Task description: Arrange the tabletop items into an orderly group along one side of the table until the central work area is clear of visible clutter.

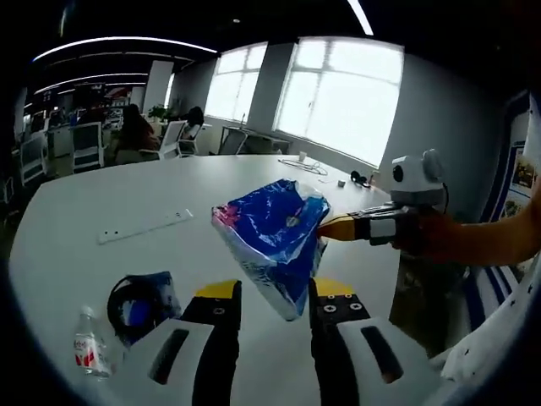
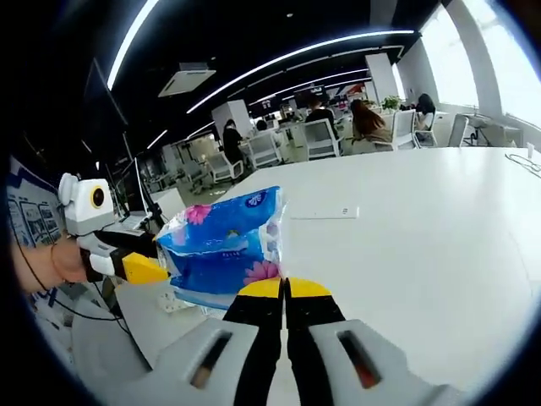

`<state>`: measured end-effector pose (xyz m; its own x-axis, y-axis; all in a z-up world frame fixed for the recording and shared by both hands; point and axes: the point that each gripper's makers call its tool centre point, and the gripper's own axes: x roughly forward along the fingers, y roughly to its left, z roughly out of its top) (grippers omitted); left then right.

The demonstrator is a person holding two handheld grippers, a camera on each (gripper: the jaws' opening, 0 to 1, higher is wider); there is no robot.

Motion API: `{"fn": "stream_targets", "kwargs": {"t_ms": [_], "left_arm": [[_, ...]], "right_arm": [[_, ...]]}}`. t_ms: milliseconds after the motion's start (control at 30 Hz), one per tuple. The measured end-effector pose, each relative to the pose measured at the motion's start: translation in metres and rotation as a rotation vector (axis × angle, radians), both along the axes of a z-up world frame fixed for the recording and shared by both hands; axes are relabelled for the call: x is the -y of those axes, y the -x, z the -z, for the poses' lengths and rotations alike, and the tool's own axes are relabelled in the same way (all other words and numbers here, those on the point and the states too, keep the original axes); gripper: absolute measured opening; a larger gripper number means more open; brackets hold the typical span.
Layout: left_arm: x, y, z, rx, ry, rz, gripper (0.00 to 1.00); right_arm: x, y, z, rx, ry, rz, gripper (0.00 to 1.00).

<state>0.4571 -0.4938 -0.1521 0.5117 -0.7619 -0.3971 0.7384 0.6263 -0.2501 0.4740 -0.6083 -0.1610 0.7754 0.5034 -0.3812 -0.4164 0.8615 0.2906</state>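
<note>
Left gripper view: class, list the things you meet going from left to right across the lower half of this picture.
Water bottle → black and blue bundle → blue tissue pack → right gripper coming in from the right, gripping the pack's edge.

One blue tissue pack [image 1: 275,241] hangs above the white surface [image 1: 101,203]. On the surface lie one small clear bottle [image 1: 89,345] with a red label, one coiled black cable [image 1: 139,304] on a blue wrapper, and one flat white strip [image 1: 144,227]. Two tools [image 1: 272,298] [image 2: 286,289] are counted (each with yellow tips). Seated people in the background number at least two.
</note>
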Motion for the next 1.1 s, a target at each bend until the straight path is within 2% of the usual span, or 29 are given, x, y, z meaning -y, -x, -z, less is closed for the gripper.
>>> {"fn": "stream_targets", "kwargs": {"t_ms": [367,700,867,967,1100], "left_arm": [[0.042,-0.004,0.0,0.001,0.018,0.066,0.11],[0.085,-0.011,0.007,0.008,-0.016,0.174,0.07],[0.101,-0.024,0.008,0.006,-0.011,0.215,0.04],[0.114,-0.035,0.01,-0.02,0.009,0.228,0.03],[0.129,-0.048,0.014,-0.041,0.025,0.234,0.01]], "right_arm": [[0.042,0.008,-0.002,0.0,0.008,0.069,0.0],[0.079,0.006,0.001,-0.01,0.027,0.122,0.0],[0.095,-0.002,0.005,-0.018,0.042,0.136,0.0],[0.109,-0.014,0.007,-0.021,0.059,0.145,0.0],[0.126,-0.03,0.01,-0.037,0.037,0.168,0.0]]}}
